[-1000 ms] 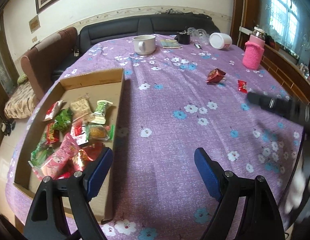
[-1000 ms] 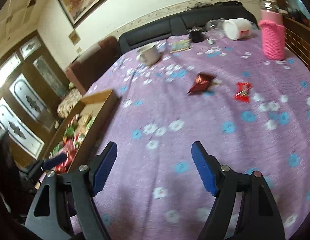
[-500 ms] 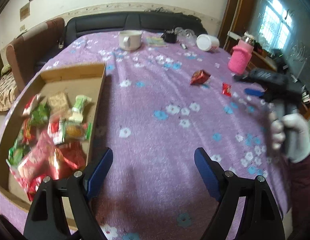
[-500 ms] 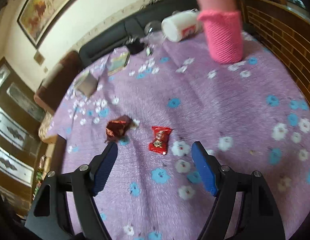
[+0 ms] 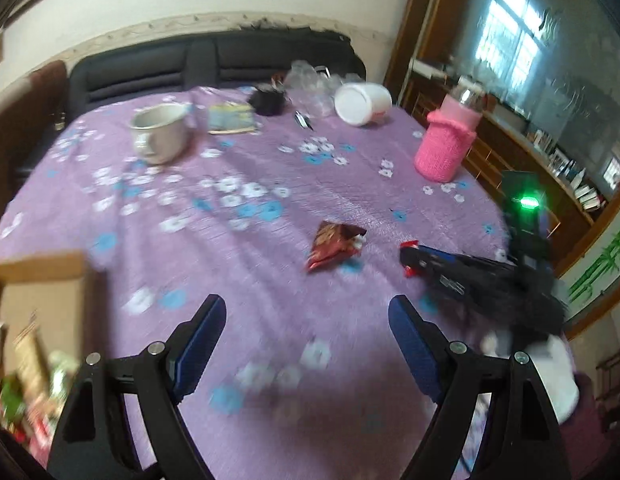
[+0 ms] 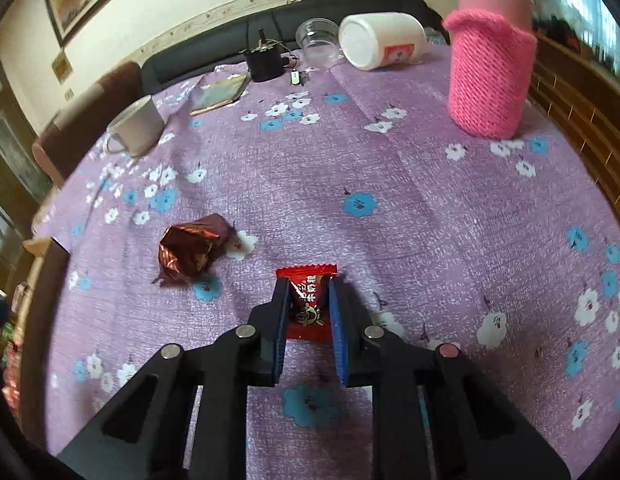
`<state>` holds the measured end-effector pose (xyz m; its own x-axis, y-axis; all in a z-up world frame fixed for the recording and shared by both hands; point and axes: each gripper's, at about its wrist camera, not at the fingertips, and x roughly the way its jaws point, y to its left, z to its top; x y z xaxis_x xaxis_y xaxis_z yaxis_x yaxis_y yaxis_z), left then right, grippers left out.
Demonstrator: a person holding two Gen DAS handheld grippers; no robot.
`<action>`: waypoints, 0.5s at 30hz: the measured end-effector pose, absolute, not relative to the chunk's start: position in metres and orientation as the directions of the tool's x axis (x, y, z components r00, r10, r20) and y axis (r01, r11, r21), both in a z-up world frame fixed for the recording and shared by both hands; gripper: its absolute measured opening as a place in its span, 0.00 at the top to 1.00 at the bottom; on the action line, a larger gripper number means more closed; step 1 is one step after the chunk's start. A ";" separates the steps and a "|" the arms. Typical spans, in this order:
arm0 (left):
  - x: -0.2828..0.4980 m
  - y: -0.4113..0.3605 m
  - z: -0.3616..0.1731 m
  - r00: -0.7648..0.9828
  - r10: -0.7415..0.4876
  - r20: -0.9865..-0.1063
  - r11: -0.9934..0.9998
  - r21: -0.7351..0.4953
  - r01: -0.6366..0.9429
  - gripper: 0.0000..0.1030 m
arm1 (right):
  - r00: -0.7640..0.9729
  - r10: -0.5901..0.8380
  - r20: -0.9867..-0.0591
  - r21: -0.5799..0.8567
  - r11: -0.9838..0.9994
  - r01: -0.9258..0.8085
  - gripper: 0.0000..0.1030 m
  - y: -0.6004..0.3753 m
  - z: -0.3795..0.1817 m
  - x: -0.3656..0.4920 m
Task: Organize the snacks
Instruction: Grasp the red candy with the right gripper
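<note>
In the right wrist view my right gripper [image 6: 308,300] is shut on a small red candy packet [image 6: 308,300] lying on the purple flowered tablecloth [image 6: 389,208]. A dark red crumpled snack bag [image 6: 190,250] lies to its left. In the left wrist view my left gripper [image 5: 306,340] is open and empty above the cloth. The snack bag [image 5: 333,245] lies ahead of it, and the right gripper [image 5: 409,258] comes in from the right over the candy. The cardboard box [image 5: 34,288] with several snacks is at the lower left, blurred.
A white mug [image 6: 136,126], a booklet [image 6: 222,92], a black object [image 6: 266,64], a clear cup [image 6: 317,40] and a tipped white jar [image 6: 379,40] stand at the far side. A pink knitted bottle cover [image 6: 489,80] stands at the right. A dark sofa lies behind.
My right gripper moved forward and down to the red candy and shut on it. My left gripper swung right, away from the box, and stays open.
</note>
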<state>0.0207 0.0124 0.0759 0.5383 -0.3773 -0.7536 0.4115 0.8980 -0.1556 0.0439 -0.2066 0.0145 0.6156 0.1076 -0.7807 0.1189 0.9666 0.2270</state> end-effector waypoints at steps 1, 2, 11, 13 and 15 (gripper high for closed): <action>0.030 0.003 0.071 0.528 -0.380 -0.759 0.893 -0.153 0.423 0.19 | 0.617 0.108 -0.779 0.229 0.966 0.119 0.80 -0.208 0.015 0.043; 0.039 -0.006 0.066 0.522 -0.379 -0.764 0.889 -0.145 0.433 0.19 | 0.618 0.112 -0.778 0.232 0.966 0.117 0.80 -0.209 0.016 0.043; 0.098 -0.051 0.025 0.489 -0.313 -0.814 0.890 -0.072 0.449 0.23 | 0.639 0.194 -0.744 0.337 0.935 0.108 0.80 -0.228 0.028 0.040; 0.099 -0.053 0.019 0.474 -0.313 -0.823 0.886 -0.073 0.459 0.48 | 0.640 0.209 -0.739 0.360 0.926 0.114 0.80 -0.233 0.029 0.040; 0.093 -0.053 0.017 0.489 -0.302 -0.818 0.881 -0.044 0.471 0.64 | 0.638 0.223 -0.737 0.380 0.917 0.118 0.80 -0.235 0.028 0.040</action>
